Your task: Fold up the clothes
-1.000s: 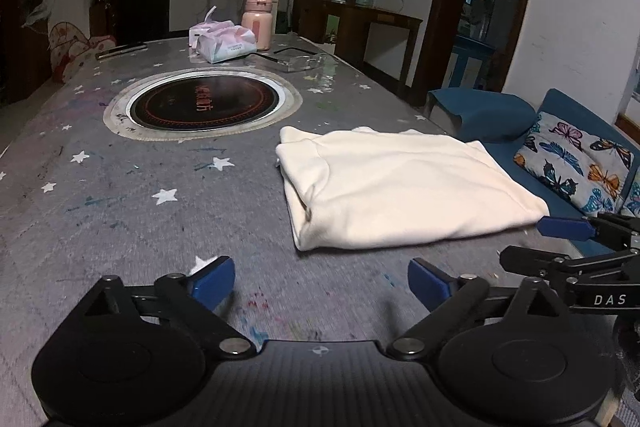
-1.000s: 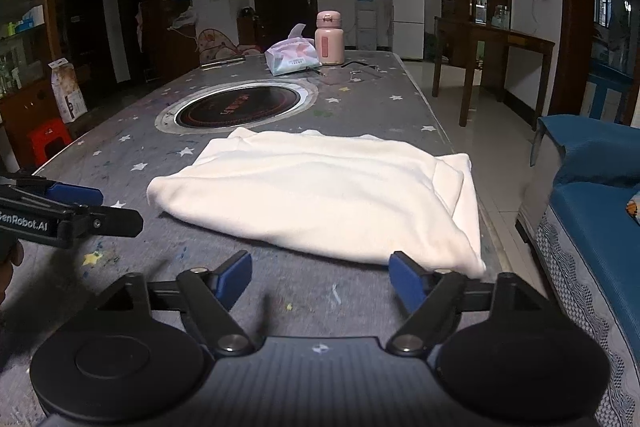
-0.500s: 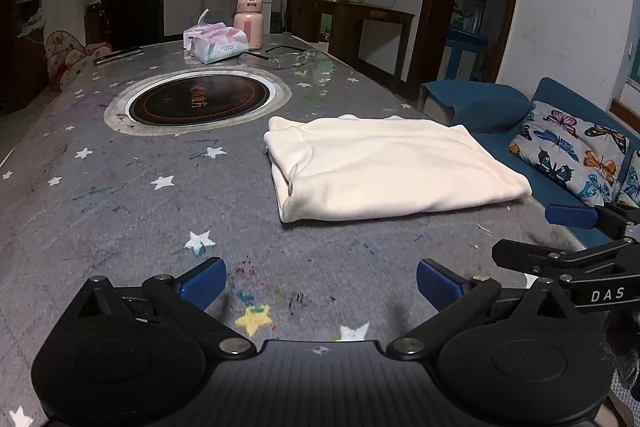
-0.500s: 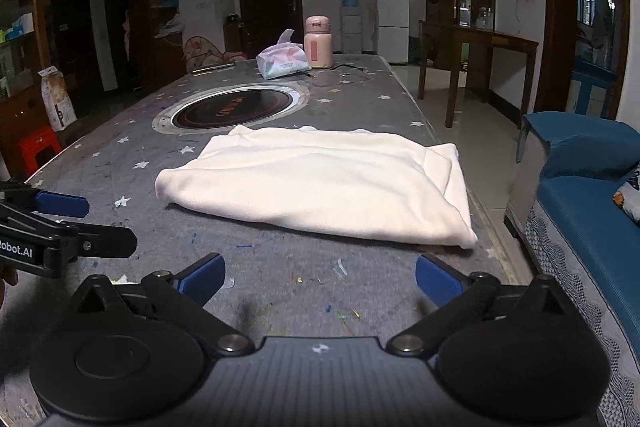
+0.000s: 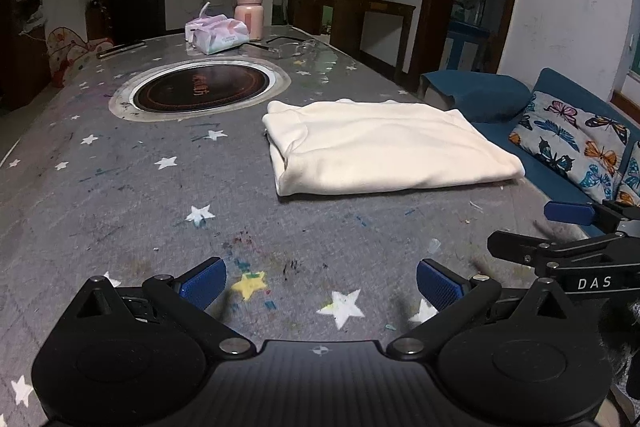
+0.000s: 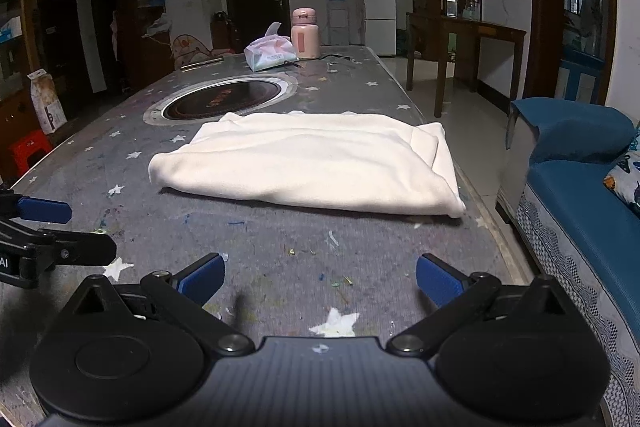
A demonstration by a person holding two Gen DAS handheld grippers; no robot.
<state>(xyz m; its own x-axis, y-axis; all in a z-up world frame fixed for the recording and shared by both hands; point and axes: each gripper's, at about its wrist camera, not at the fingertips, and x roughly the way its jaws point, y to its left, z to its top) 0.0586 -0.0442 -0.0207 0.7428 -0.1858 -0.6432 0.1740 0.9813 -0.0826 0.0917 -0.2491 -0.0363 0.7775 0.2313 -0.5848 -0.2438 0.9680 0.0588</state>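
both grippers, left [image 5: 322,281] and right [image 6: 320,279], hover level, jaws spread wide.

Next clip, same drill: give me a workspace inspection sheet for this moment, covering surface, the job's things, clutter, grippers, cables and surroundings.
Surface: grey star-print table cover, paint-flecked, with a round black cooktop set in it.
Job's things: cream garment lies folded flat near the table's right edge, untouched.
Clutter: tissue pack, pink flask, glasses and a thin dark rod at the far end.
Grippers: left gripper and right gripper both open, empty, short of the garment.
Cables: a thin dark cord beside the flask; its ends are unclear.
Surroundings: blue sofa with butterfly cushion, fridge, water dispenser, wooden side table, red stool.
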